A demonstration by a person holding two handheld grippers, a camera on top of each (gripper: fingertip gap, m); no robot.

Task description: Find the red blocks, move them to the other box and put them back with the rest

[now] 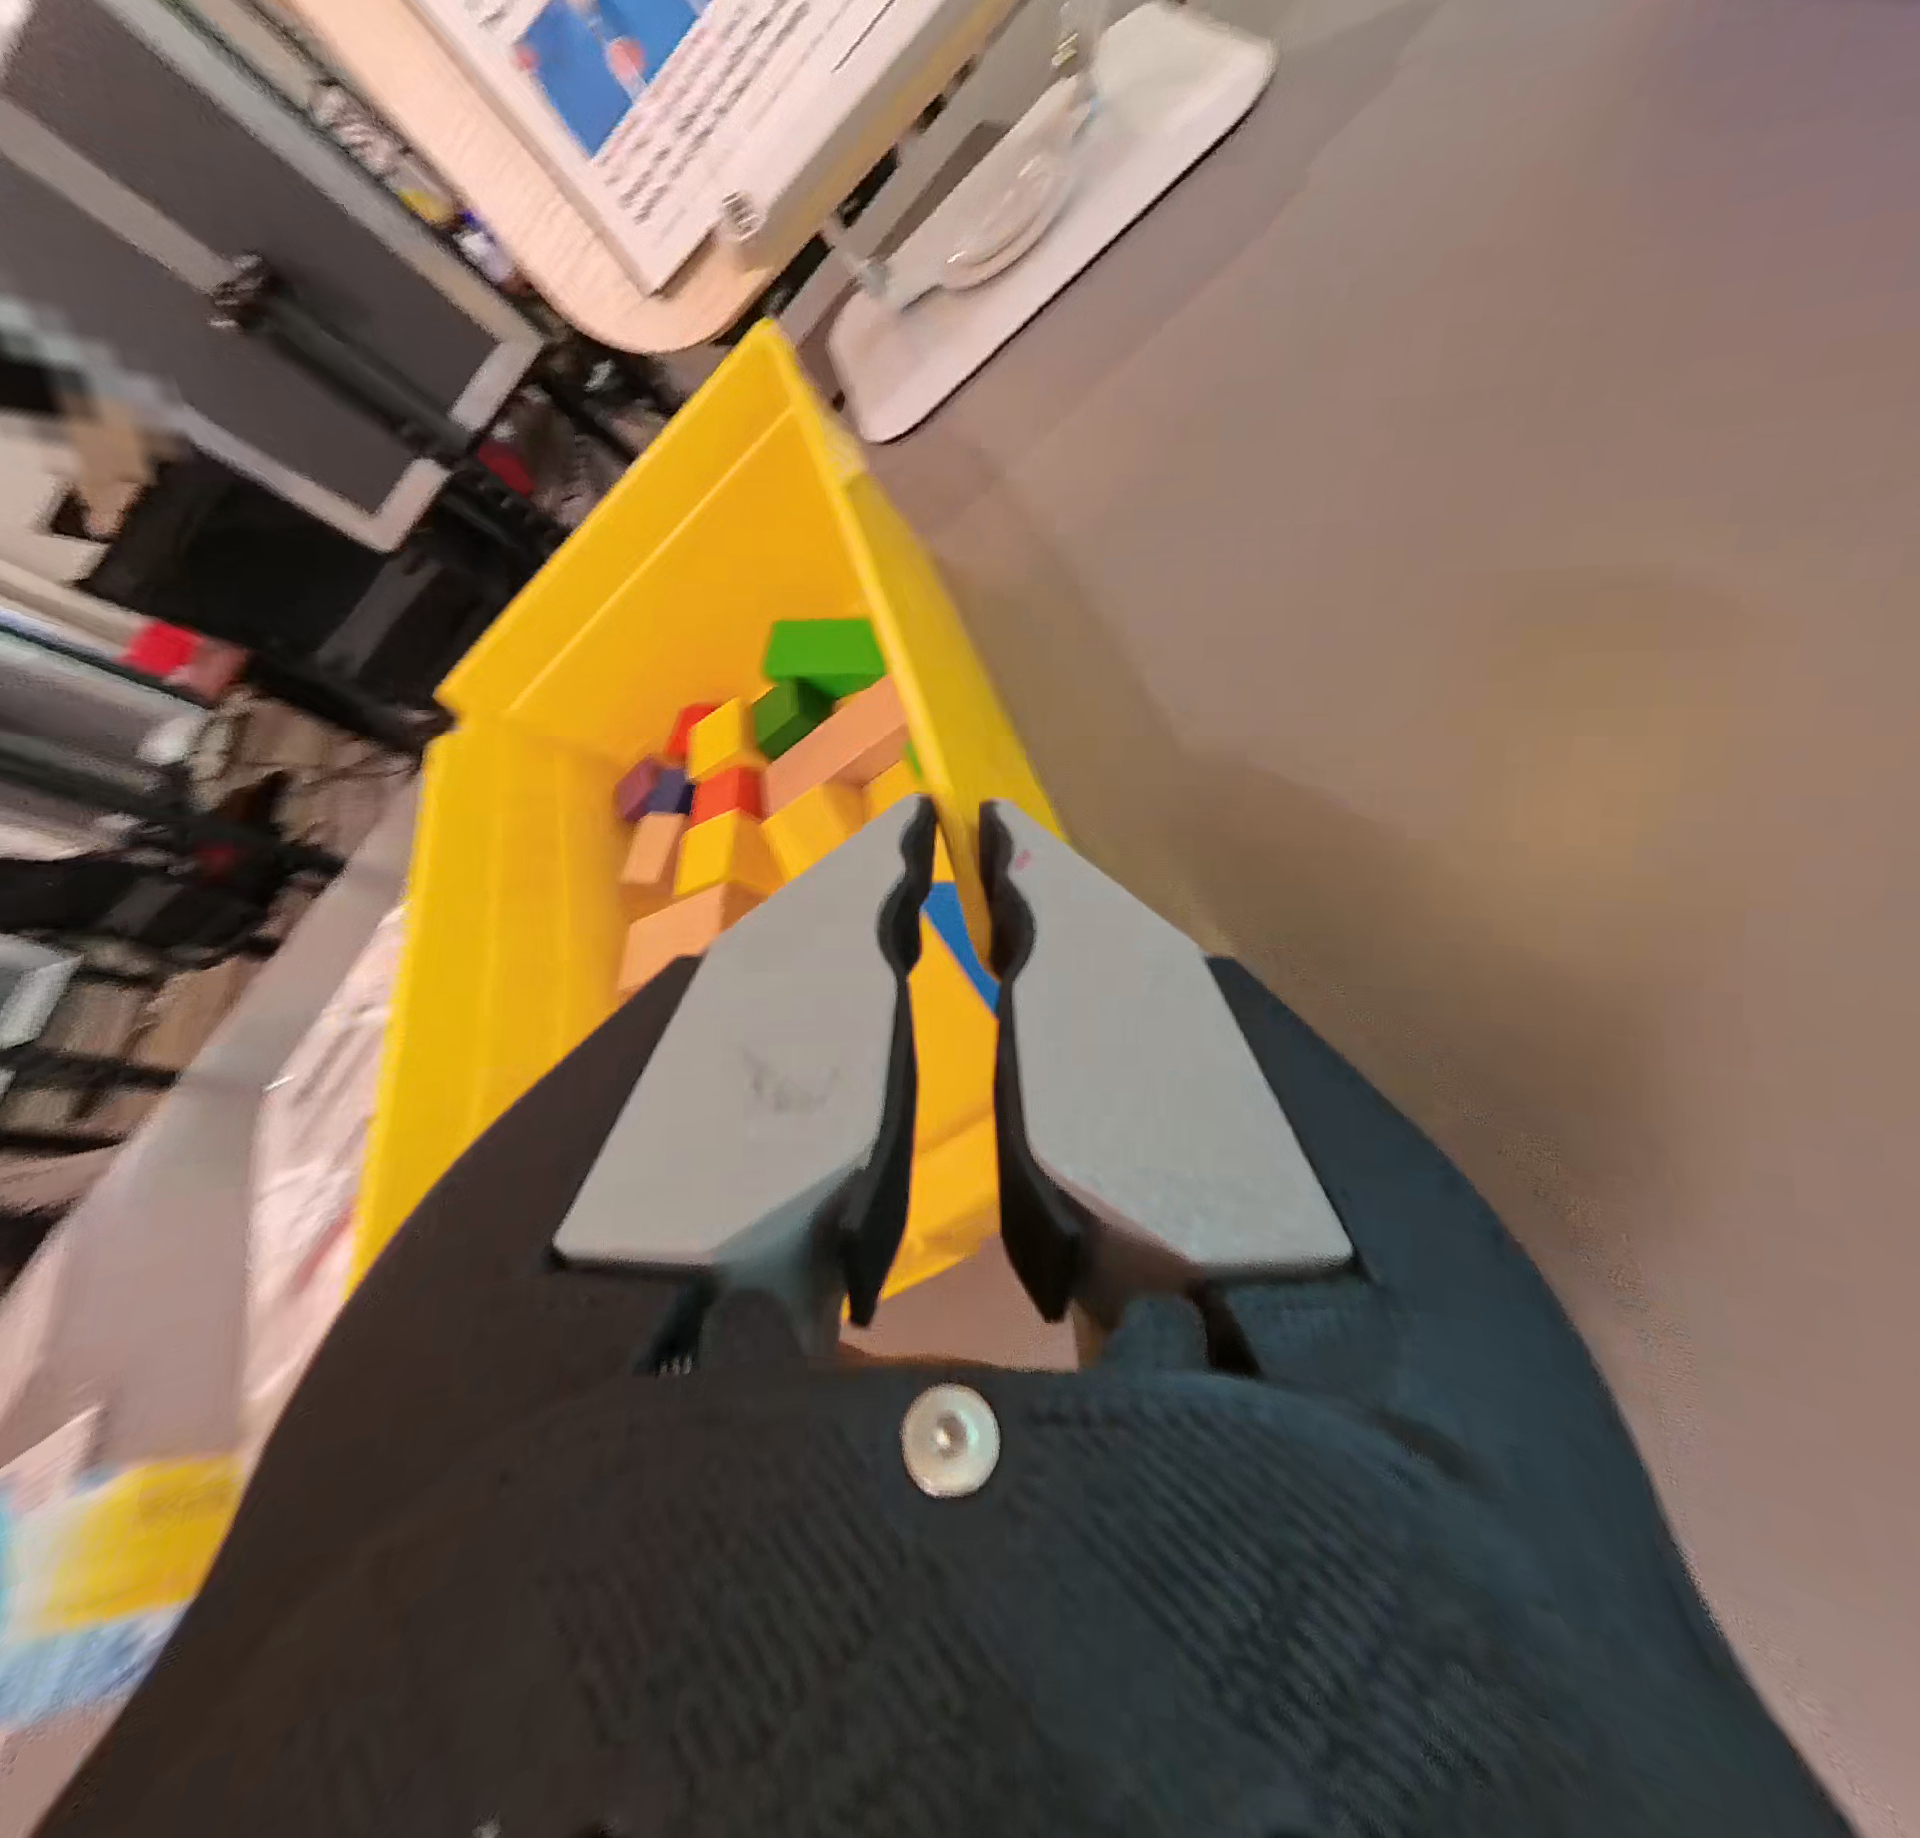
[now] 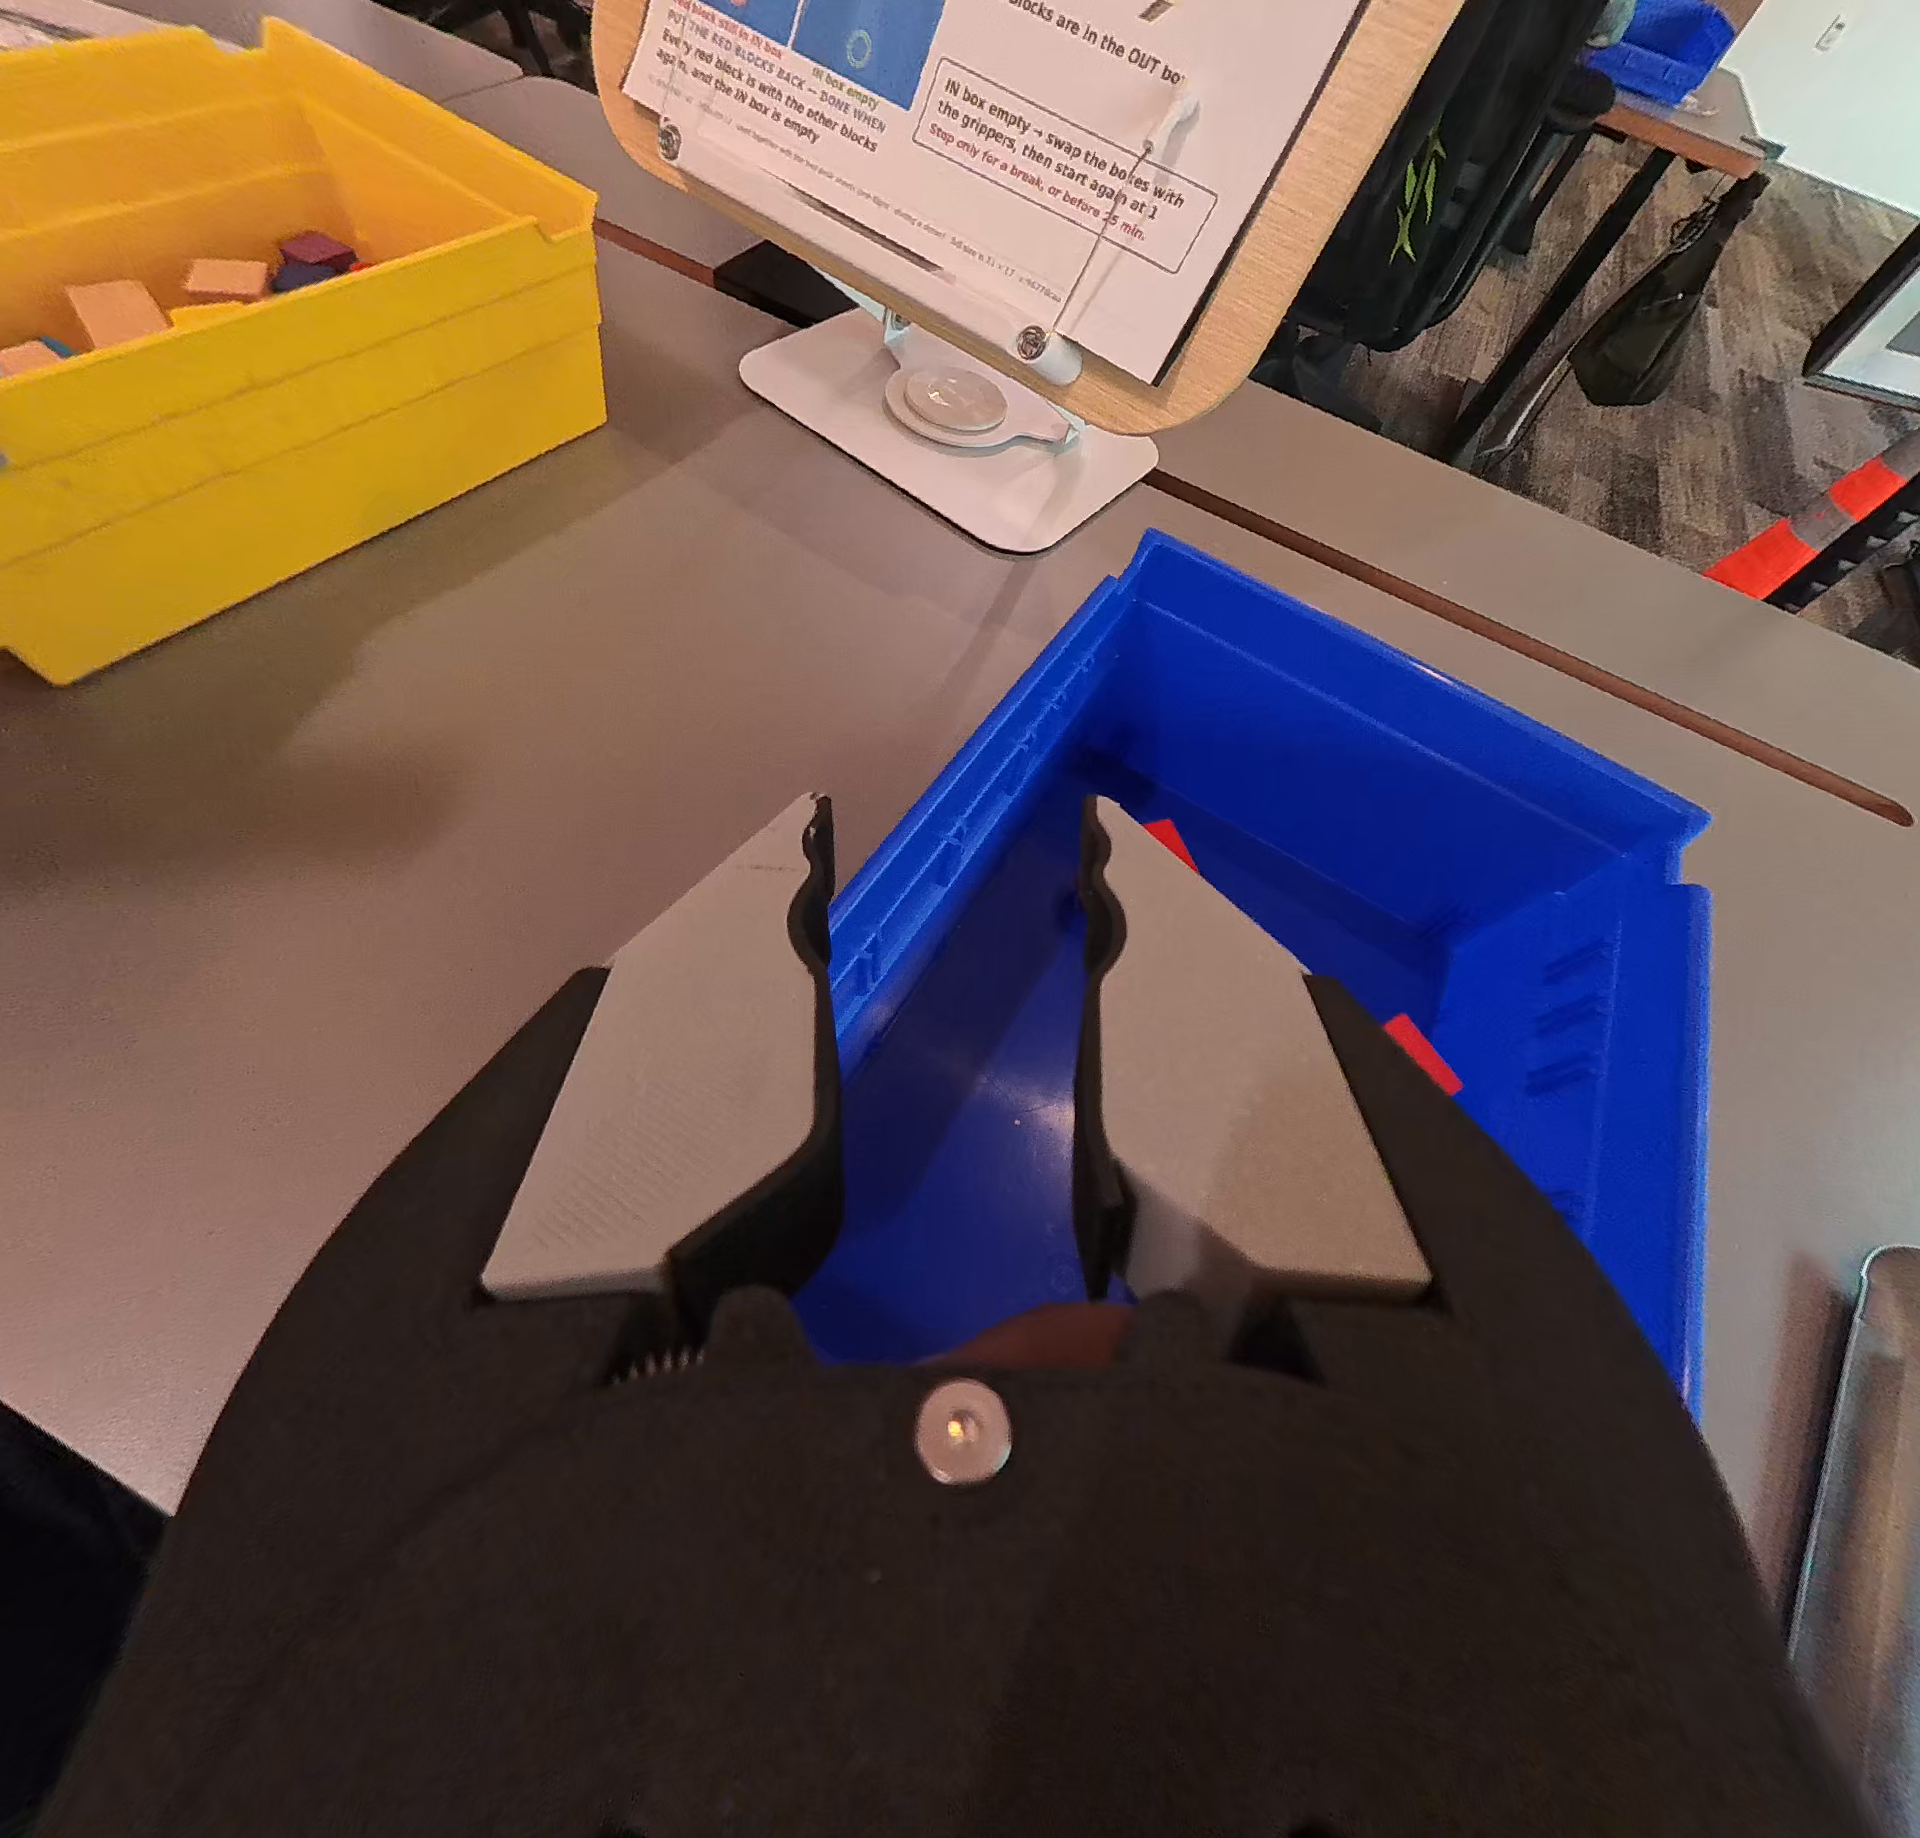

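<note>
My right gripper [image 2: 956, 806] is open and empty above the blue box [image 2: 1351, 749]. Its left finger is over the box's left wall and its right finger over the inside. Two red blocks lie in the blue box: one [image 2: 1169, 843] peeks past the right finger, the other [image 2: 1418, 1050] beside the gripper body. My left gripper [image 1: 953, 817] has its jaws close together astride the right wall of the yellow box [image 1: 623, 583]. That box holds mixed blocks: green [image 1: 821, 650], orange-red [image 1: 727, 791], yellow, natural wood, purple. The yellow box also shows at the far left of the right wrist view [image 2: 312, 458].
A board with an instruction sheet stands on a white base [image 2: 956, 438] at the back of the grey table, between the boxes. A metal object [image 2: 1870, 1476] lies at the right edge. Chairs and bags stand beyond the table. The left wrist view is motion-blurred.
</note>
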